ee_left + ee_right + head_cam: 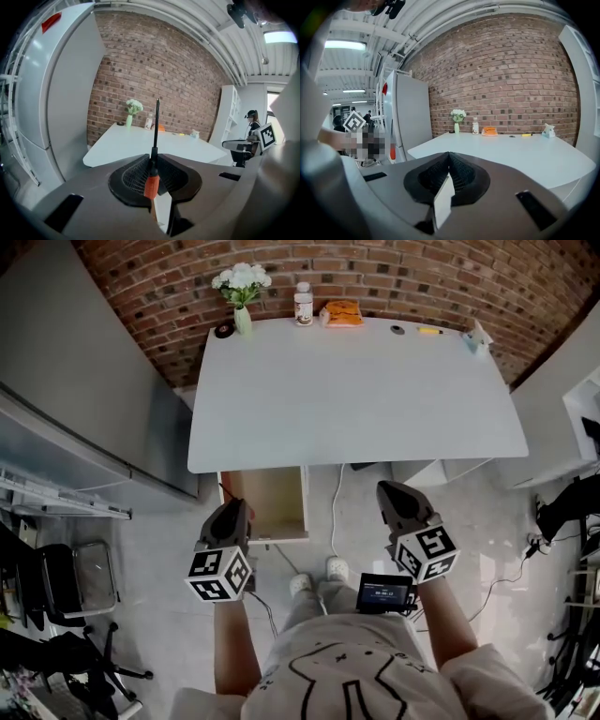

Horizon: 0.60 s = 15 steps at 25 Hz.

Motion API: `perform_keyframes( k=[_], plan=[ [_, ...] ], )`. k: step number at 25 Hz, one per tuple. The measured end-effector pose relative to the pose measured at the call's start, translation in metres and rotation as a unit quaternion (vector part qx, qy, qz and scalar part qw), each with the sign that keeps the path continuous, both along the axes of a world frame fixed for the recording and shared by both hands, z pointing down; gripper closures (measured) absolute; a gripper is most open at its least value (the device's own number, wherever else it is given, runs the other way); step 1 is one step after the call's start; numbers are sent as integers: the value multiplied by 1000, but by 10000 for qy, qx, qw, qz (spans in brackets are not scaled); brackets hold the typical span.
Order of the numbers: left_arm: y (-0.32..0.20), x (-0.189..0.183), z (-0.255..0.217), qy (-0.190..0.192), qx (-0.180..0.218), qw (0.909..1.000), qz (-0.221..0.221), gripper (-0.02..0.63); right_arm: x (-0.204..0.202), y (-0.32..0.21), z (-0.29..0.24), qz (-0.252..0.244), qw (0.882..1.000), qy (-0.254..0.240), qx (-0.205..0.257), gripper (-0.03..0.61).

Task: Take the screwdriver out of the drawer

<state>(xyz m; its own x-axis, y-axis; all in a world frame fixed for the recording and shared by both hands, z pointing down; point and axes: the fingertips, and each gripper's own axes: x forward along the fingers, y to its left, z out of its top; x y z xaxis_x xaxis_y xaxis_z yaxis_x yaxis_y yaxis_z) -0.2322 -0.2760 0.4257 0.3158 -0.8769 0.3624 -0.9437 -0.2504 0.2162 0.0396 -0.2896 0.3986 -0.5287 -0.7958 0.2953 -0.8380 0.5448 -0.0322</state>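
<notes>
The screwdriver (151,183) has an orange handle and a thin black shaft that points up and away from me. My left gripper (153,158) is shut on it near the handle's top. In the head view the left gripper (228,517) hovers at the left front corner of the open drawer (281,507), which sticks out from under the white table (356,399). The drawer's pale wooden floor shows nothing on it. My right gripper (400,499) is held to the right of the drawer, below the table's front edge. Its jaws (449,158) are shut with nothing between them.
At the table's far edge, by the brick wall, stand a vase of white flowers (241,289), a bottle (303,304), an orange packet (341,313) and a yellow item (429,331). A grey fridge (84,381) stands left, a black chair (66,582) at lower left, and white shelving (586,404) right.
</notes>
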Motion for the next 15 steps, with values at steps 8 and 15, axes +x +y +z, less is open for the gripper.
perform_keyframes(
  k=[8,15],
  plan=[
    [7,0,-64,-176,708,9972,147,554,0,6,-62,-3,9978,-27,661,560],
    [5,1,-100,-228,1215,9921,200,554,-14,0,-93,-136,9934,106,1138,558]
  ],
)
